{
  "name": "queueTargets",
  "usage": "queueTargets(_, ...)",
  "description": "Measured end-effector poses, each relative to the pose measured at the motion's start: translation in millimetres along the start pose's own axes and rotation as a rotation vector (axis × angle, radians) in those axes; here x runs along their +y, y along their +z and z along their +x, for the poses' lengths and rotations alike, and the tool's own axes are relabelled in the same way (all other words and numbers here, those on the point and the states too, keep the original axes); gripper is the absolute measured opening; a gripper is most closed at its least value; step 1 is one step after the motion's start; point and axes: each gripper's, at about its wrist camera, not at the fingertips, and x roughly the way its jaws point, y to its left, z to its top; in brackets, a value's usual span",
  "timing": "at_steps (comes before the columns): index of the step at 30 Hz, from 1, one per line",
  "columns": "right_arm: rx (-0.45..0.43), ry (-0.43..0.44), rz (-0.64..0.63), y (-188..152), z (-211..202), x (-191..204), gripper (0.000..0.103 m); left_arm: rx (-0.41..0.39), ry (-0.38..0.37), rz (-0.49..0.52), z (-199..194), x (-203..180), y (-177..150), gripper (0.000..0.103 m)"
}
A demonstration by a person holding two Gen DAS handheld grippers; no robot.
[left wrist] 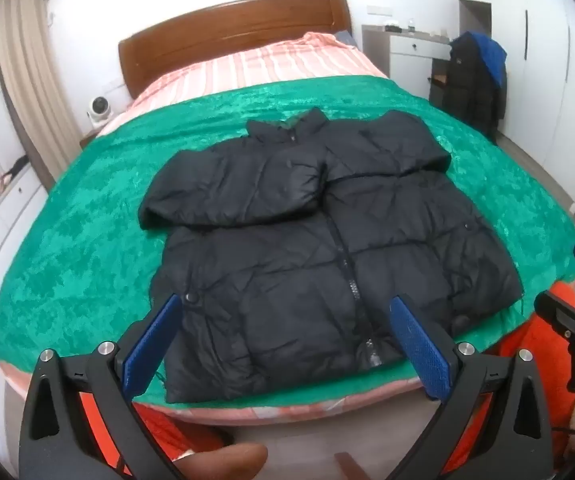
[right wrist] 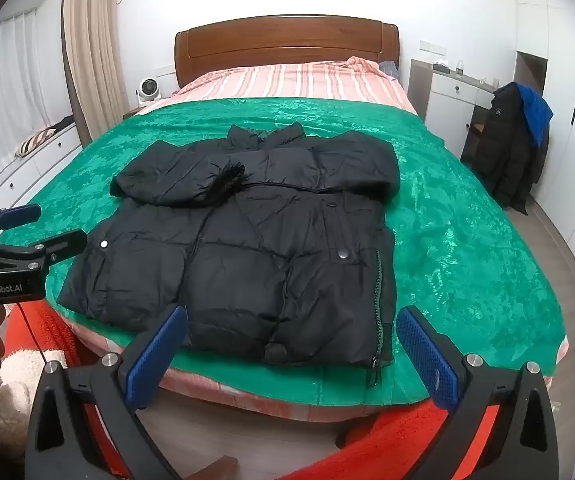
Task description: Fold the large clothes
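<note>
Jacket [left wrist: 327,240]: black puffer, flat on bed [left wrist: 87,240], sleeves crossed | likely light, soft, springy, slick shell | grip hem corners | left tongs [left wrist: 287,344], right tongs [right wrist: 291,352]: agape, empty.

A black puffer jacket [right wrist: 247,248] lies on a green blanket [right wrist: 447,240]. The sheet [right wrist: 287,80] beneath is pink with pale stripes, the headboard [right wrist: 287,42] brown. Both grippers' pads [left wrist: 149,346] are blue.

Puffy jacket [left wrist: 307,248] (faintly glossy cloth)
</note>
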Motion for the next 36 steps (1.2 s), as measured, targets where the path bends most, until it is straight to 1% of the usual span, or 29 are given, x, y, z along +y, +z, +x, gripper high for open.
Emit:
queueTargets(1, -0.003, -0.003, -0.001, 0.3, -1.1, 0.2, 0.103, -0.002, 0.001, -0.004, -1.4, -2.0, 0.4, 0.103)
queueTargets(3, -0.011, -0.009, -0.004, 0.8, -4.4, 0.7, 0.103, 0.036, -0.010, -0.017, 7.9, 0.5, 2.8, 0.103)
queueTargets(4, -0.015, -0.012, -0.005, 0.9, -6.3, 1.2, 0.103, 0.032, -0.032, -0.034, 7.3, 8.6, 5.3, 0.103)
queueTargets(5, -0.009, -0.004, -0.005, -5.0, -1.1, 1.6, 0.103, 0.034, -0.034, -0.034, 8.8, 9.6, 5.5, 0.103)
queueTargets(6, -0.011, -0.005, -0.005, -5.4, -1.5, 1.9, 0.103, 0.026, -0.031, -0.029, 7.3, 7.5, 4.3, 0.103)
queueTargets(7, -0.012, -0.007, -0.006, -5.9, -1.9, 2.1, 0.103, 0.035, -0.038, -0.029, 9.3, 7.7, 4.9, 0.103)
queueTargets(8, 0.002, -0.004, 0.001, 2.4, -1.2, 0.2, 0.103, 0.027, -0.044, -0.030, 9.3, 9.4, -1.7, 0.103)
queueTargets(11, -0.002, -0.010, 0.003, 3.9, -2.8, -1.1, 0.103, 0.042, -0.035, -0.016, 9.5, 6.2, -0.7, 0.103)
queueTargets(19, 0.007, -0.028, -0.005, 7.1, -1.0, 2.4, 0.103, 0.076, -0.026, -0.040, 16.1, 13.0, -5.0, 0.103)
queueTargets(26, 0.047, -0.070, 0.009, 5.8, 8.4, 0.3, 0.103, 0.075, -0.008, -0.041, 18.4, 14.3, -6.6, 0.103)
queueTargets(36, 0.080, -0.088, 0.022, 3.7, 16.3, -2.0, 0.103, 0.089, -0.008, -0.042, 23.7, 14.5, -7.1, 0.103)
